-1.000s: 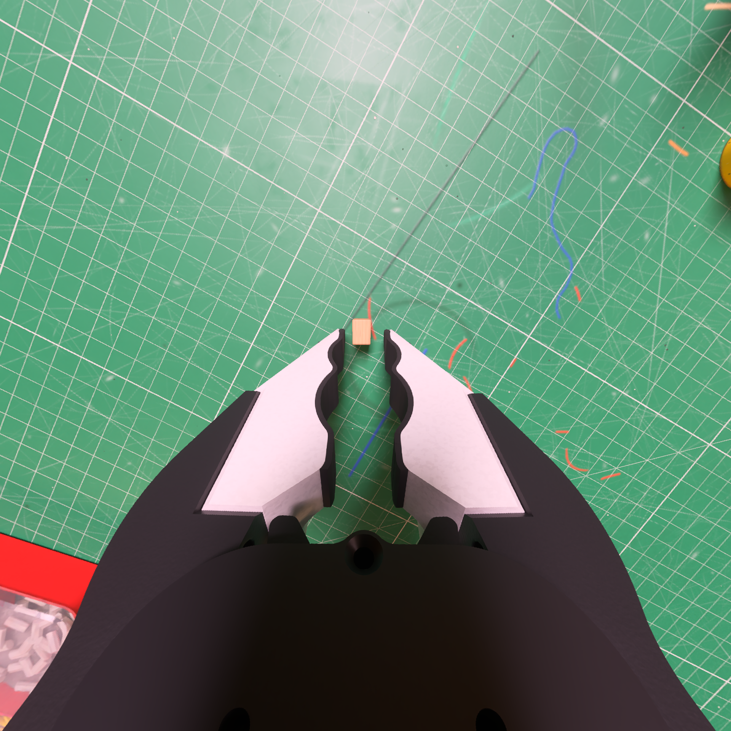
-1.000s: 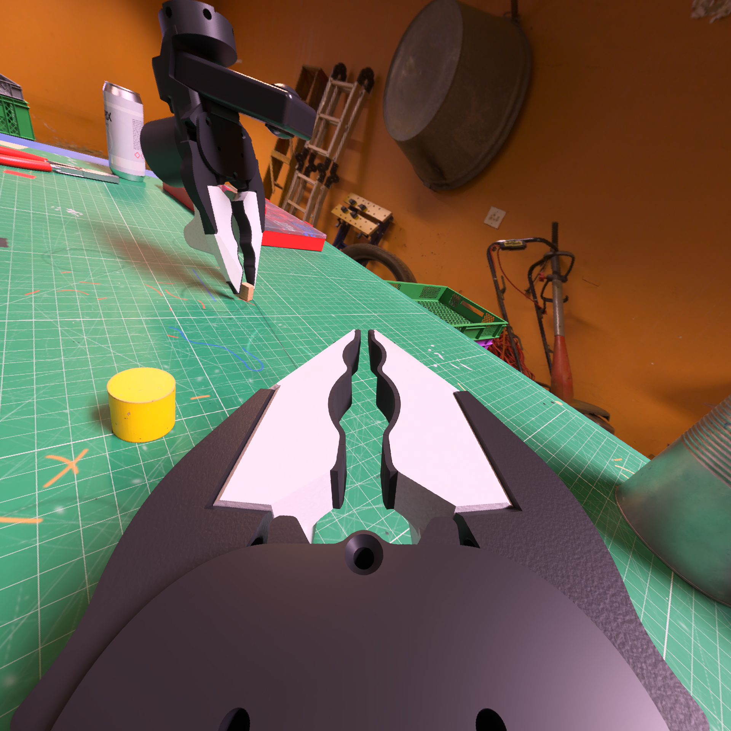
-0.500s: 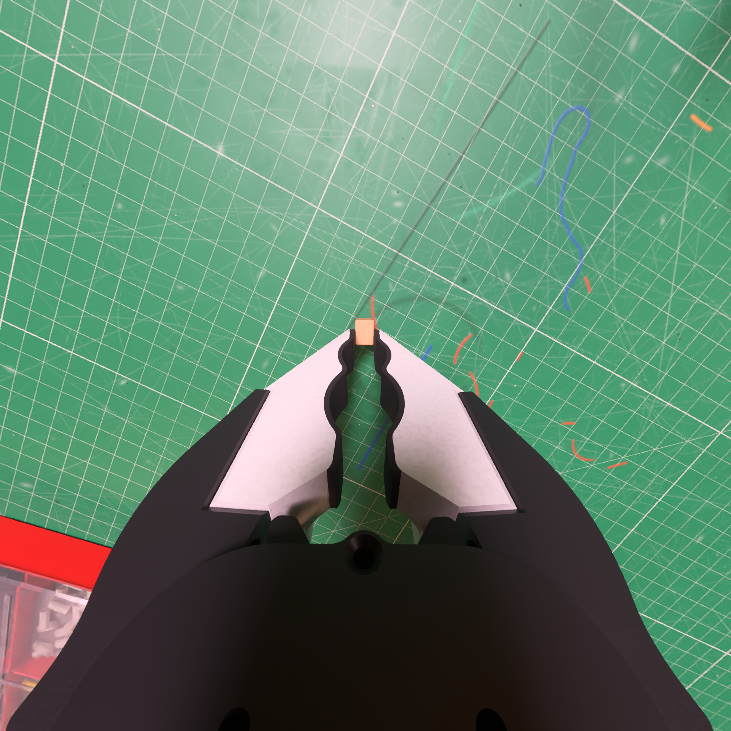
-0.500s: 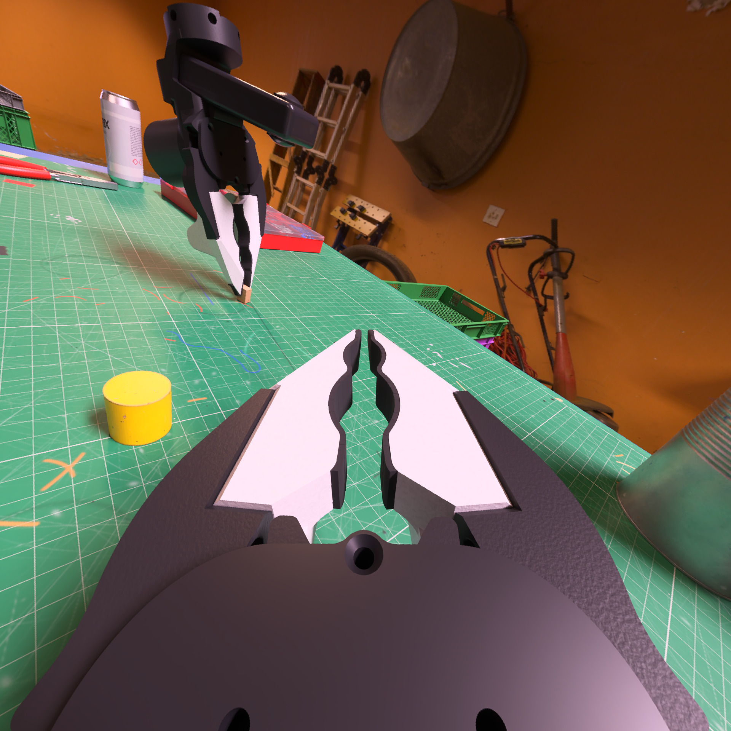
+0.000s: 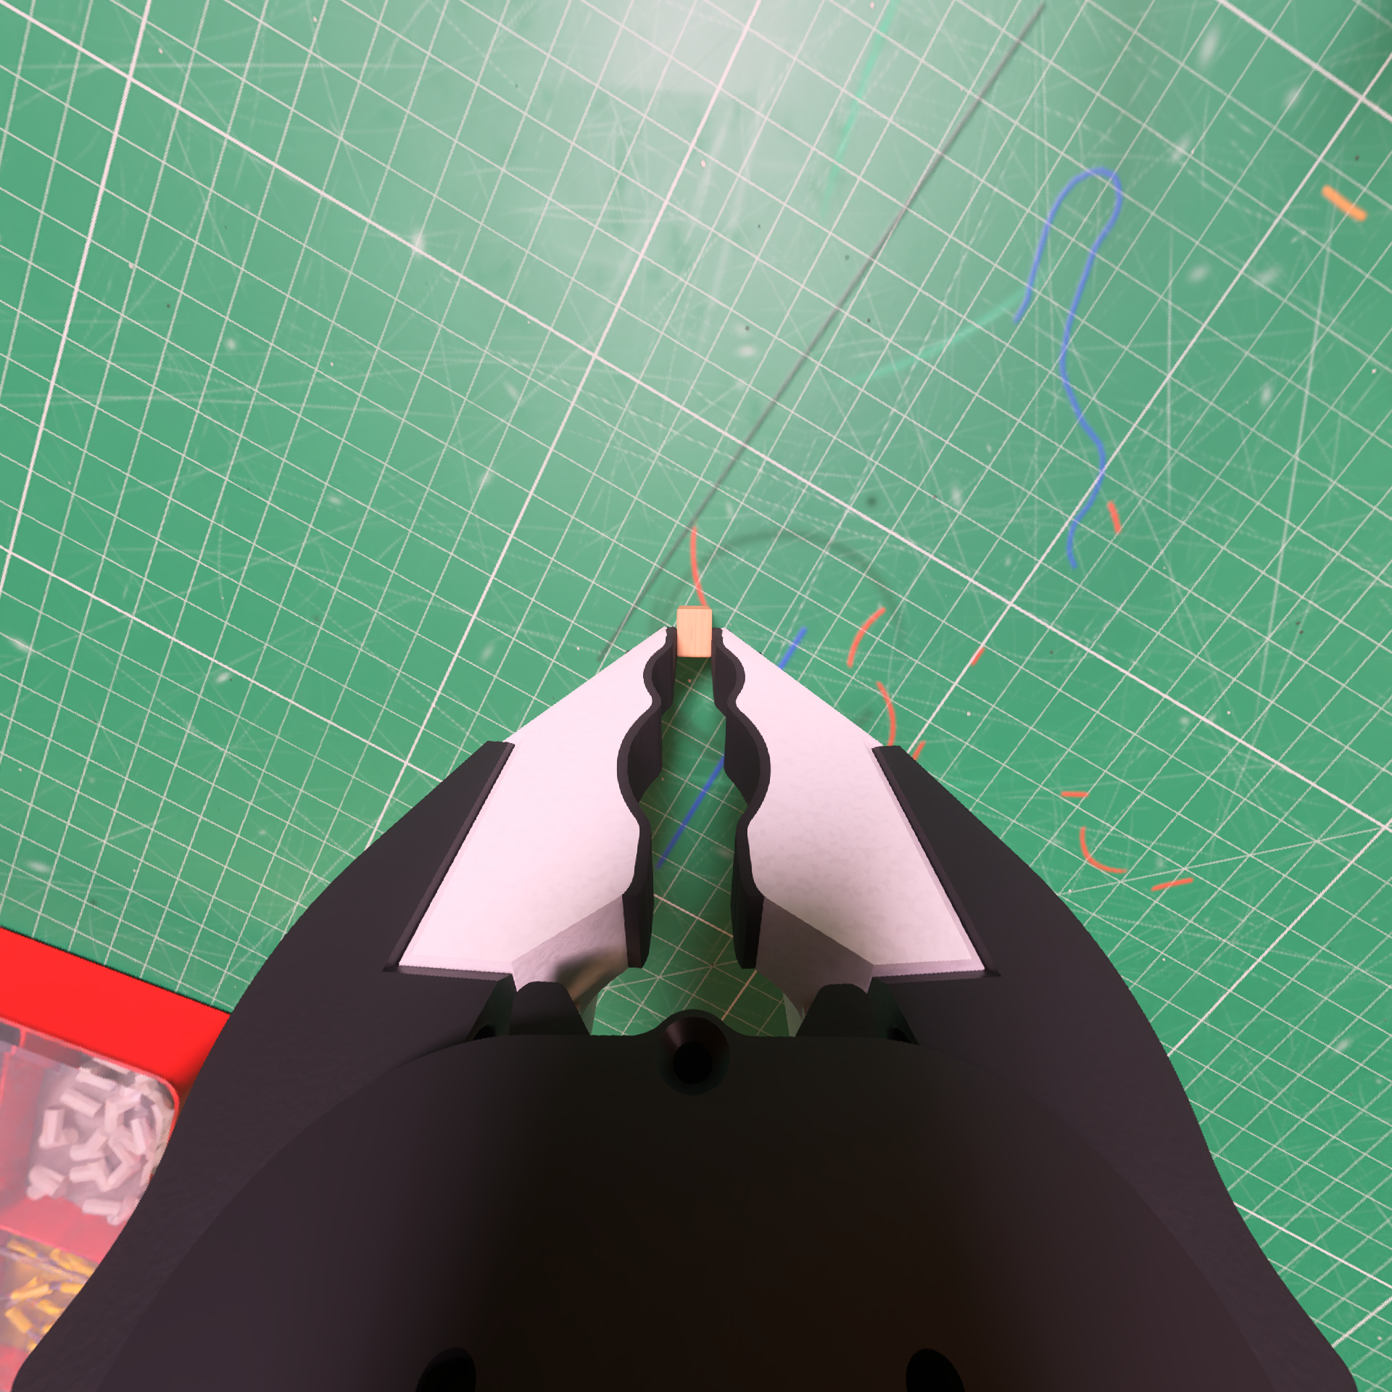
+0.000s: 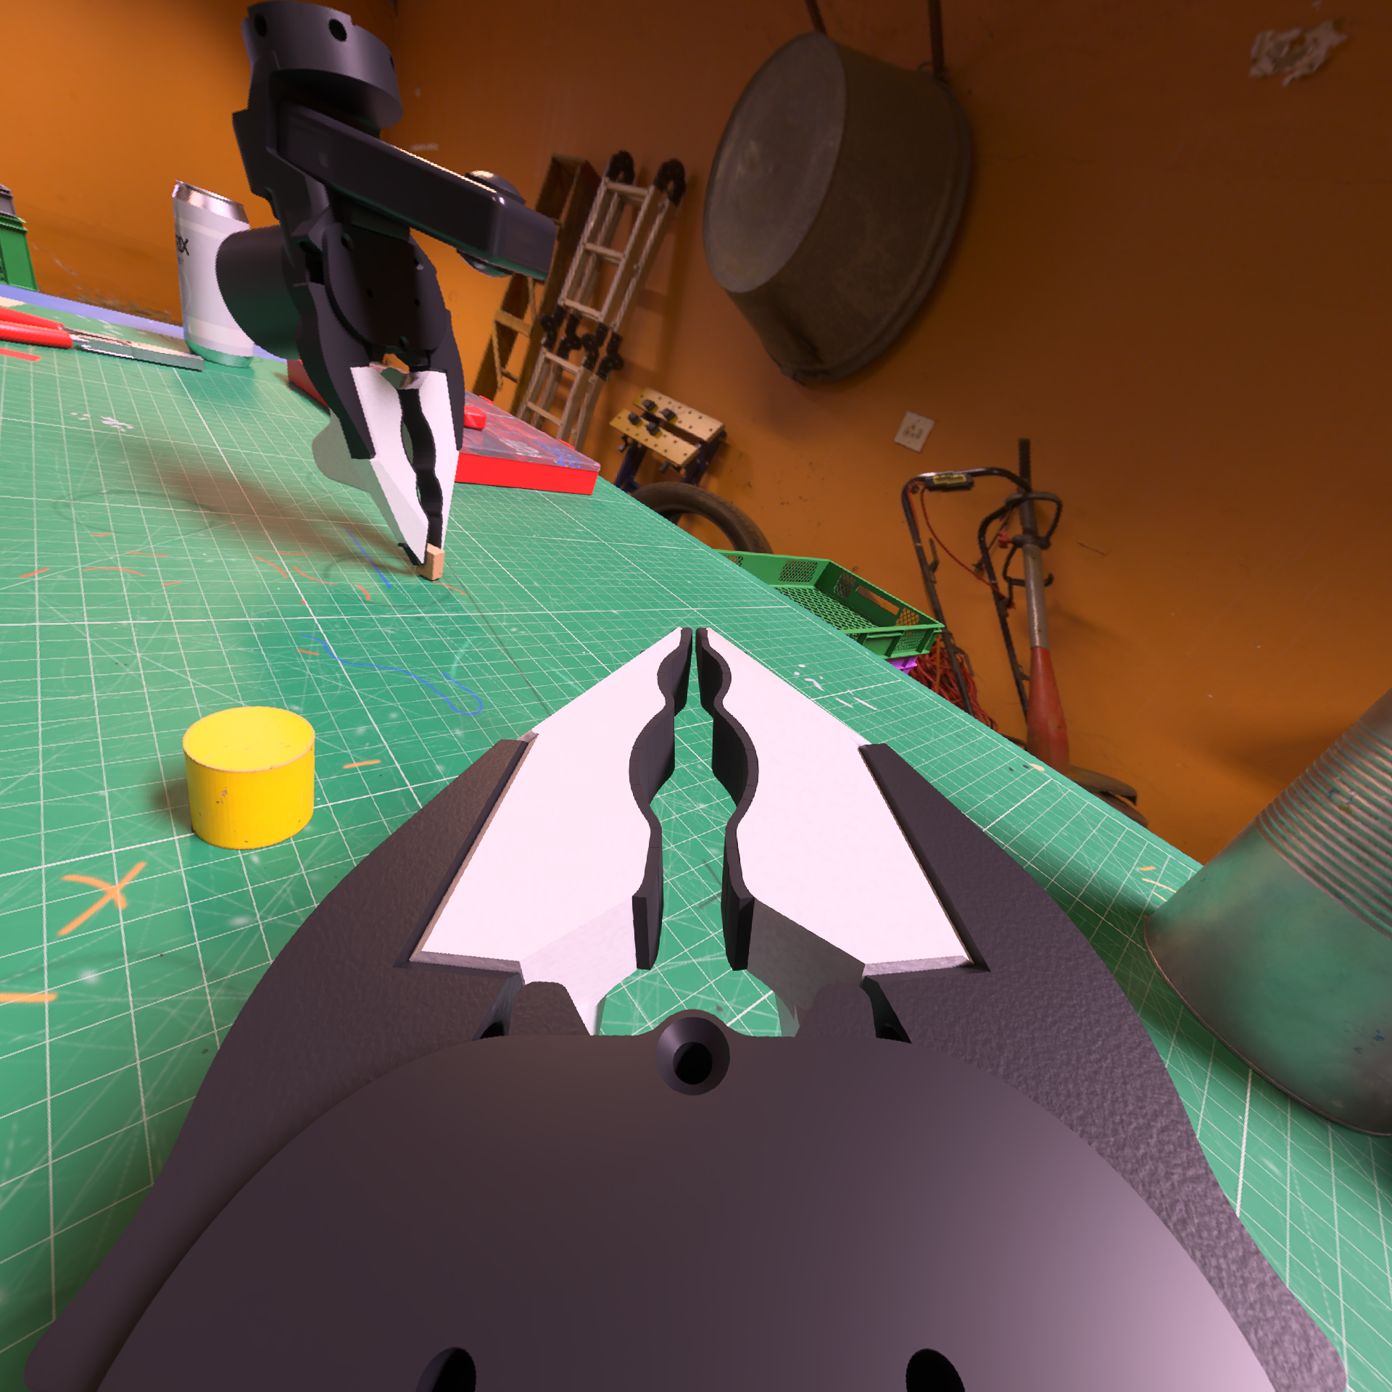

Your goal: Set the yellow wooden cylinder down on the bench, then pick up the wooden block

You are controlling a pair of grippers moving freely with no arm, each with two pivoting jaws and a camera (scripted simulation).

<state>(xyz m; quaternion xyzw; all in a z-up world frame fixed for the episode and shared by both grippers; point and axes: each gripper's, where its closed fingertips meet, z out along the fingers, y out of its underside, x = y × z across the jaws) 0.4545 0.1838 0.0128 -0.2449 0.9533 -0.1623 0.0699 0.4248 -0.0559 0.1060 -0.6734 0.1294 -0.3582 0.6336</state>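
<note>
The small tan wooden block [image 5: 694, 633] is pinched between the tips of my left gripper [image 5: 694, 640], which points straight down at the green cutting mat [image 5: 377, 377]. The right wrist view shows the same gripper [image 6: 425, 556] with the block [image 6: 434, 562] at or just above the mat; I cannot tell which. The yellow wooden cylinder [image 6: 248, 776] stands upright on the mat, left of my right gripper [image 6: 693, 634]. My right gripper is shut and empty, apart from the cylinder.
A red parts box [image 5: 83, 1002] lies behind the left gripper, also in the right wrist view [image 6: 527, 471]. A white can [image 6: 211, 279] and a red-handled tool [image 6: 45, 331] sit far left. A green metal pail [image 6: 1295, 941] stands close on the right. The bench edge [image 6: 941, 715] runs diagonally.
The left gripper's jaws, open around the block one second ago, have shut on it. More of the red box shows in the left wrist view. The right gripper has hardly moved.
</note>
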